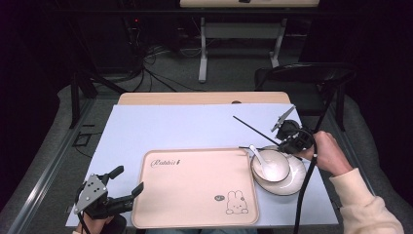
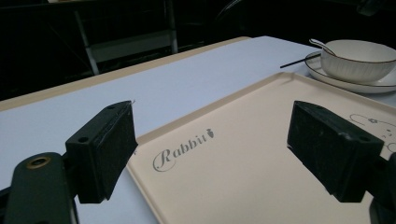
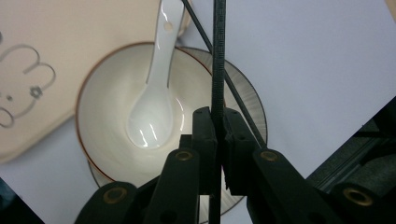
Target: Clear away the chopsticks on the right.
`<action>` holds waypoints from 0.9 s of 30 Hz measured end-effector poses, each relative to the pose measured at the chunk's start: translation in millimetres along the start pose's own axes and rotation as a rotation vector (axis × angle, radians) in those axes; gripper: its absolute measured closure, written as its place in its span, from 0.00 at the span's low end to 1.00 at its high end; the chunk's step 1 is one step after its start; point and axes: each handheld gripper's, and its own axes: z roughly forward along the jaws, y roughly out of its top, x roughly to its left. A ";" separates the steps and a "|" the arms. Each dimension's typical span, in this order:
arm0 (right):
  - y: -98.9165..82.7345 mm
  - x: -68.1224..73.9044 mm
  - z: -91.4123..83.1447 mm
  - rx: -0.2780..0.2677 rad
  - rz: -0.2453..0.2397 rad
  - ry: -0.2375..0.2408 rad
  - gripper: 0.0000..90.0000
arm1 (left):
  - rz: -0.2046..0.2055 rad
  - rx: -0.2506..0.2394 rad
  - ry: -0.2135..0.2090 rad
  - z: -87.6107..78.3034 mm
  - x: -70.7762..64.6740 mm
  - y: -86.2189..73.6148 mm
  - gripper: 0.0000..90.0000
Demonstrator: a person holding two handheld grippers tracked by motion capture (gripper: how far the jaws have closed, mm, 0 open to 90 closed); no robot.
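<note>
A white bowl [image 1: 273, 169] with a white spoon [image 1: 256, 153] in it stands on a plate [image 1: 293, 183] just right of the pink rabbit tray [image 1: 195, 195]. My right gripper [image 1: 288, 136], above the plate's far side, is shut on a thin black chopstick [image 1: 251, 126] that points out to the far left. The right gripper view has the gripper [image 3: 218, 116] clamping that chopstick [image 3: 218, 56] above the bowl [image 3: 107, 121] and spoon [image 3: 156, 93]. A second chopstick [image 3: 233, 93] lies slanted across the plate [image 3: 252, 100]. My left gripper [image 1: 129, 178] hangs open at the tray's near left corner, holding nothing.
A pale lavender mat [image 1: 170, 126] covers the table. In the left gripper view, the tray [image 2: 233, 182] lies under the open gripper [image 2: 210, 144], with the bowl [image 2: 357, 60] far right. A dark chair [image 1: 307, 73] stands beyond the table's far right corner.
</note>
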 end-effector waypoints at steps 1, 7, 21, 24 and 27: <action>2.4 7.9 -2.6 -0.005 0.025 0.002 0.94 | 0.001 -0.001 -0.001 0.1 0.1 -0.1 0.17; 11.3 27.6 -6.2 -0.028 0.111 0.018 0.94 | 0.000 0.000 0.000 0.0 0.1 0.0 0.17; 26.8 65.3 5.7 -0.084 0.177 0.124 0.94 | -0.002 -0.001 0.000 -0.3 0.3 -0.2 0.17; 29.7 75.1 16.0 -0.054 0.182 0.141 0.94 | 0.000 0.000 -0.002 -0.2 0.2 -0.1 0.17; 31.6 85.1 26.0 -0.055 0.200 0.166 0.94 | 0.002 0.001 -0.001 0.0 0.0 0.0 0.17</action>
